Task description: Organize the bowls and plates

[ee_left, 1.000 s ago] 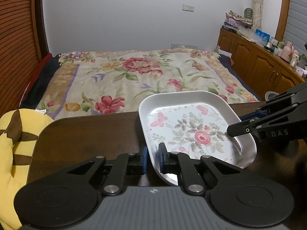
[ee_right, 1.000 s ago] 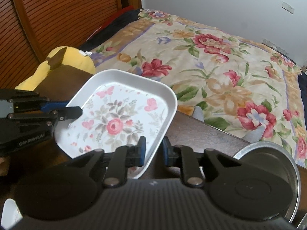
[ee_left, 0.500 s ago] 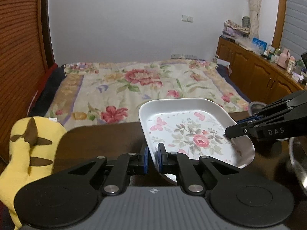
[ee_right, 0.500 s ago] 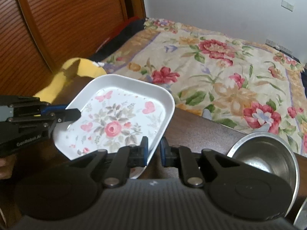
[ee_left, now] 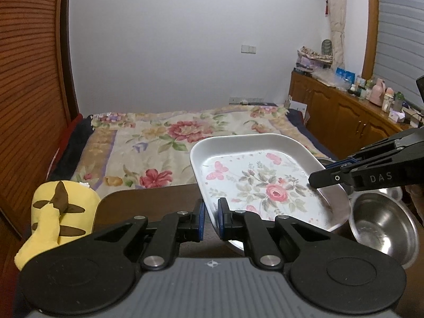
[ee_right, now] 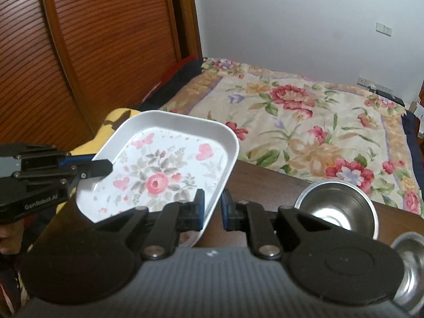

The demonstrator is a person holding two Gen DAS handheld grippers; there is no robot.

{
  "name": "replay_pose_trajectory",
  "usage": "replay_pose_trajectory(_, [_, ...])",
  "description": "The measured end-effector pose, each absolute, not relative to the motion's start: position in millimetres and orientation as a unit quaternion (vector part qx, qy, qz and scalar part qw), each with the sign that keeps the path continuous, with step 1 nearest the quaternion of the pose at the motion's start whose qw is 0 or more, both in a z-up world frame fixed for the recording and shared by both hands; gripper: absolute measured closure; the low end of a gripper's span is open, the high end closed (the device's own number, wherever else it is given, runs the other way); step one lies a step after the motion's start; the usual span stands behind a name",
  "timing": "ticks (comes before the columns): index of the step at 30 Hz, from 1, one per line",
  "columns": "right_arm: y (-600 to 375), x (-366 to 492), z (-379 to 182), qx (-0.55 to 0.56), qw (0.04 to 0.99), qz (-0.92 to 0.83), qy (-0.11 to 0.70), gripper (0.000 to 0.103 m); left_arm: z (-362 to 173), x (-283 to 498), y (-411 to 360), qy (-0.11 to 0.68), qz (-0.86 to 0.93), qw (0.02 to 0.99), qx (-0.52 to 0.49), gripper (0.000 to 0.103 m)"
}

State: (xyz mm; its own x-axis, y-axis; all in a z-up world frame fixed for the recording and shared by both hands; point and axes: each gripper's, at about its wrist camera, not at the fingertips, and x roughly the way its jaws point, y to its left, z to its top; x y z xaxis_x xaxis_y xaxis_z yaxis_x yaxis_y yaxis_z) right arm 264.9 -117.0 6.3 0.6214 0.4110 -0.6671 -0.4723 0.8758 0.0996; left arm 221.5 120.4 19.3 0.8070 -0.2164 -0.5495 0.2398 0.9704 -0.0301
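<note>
A white square plate [ee_left: 265, 182] with a rose and butterfly print hangs above the dark wooden table [ee_left: 148, 201], carried by both grippers. My left gripper [ee_left: 210, 216] is shut on the plate's near left rim. My right gripper [ee_right: 212, 209] is shut on the opposite rim of the plate [ee_right: 169, 175]; in the left wrist view the right gripper [ee_left: 320, 177] reaches in from the right. A steel bowl [ee_left: 381, 225] stands on the table under the plate's right side, and this bowl [ee_right: 336, 209] lies right of the plate in the right wrist view.
A second steel dish [ee_right: 408, 270] sits at the table's near right edge. A yellow plush toy [ee_left: 55, 212] lies off the table's left corner. Beyond the table is a bed with a floral cover [ee_left: 169, 143]; wooden cabinets [ee_left: 344, 114] line the right wall.
Both grippers have lifted the plate up from the table together. The steel bowl has come into the left wrist view below the plate.
</note>
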Motion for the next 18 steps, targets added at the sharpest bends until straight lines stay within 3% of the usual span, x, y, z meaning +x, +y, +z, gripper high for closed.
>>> replay_pose_trajectory(18, [-137.7, 205.3, -0.5, -0.037, 0.904, 0.242, 0.351, 0.088, 16.2, 152.5, 100.0, 0.275, -0.133, 0.951, 0.041, 0.092])
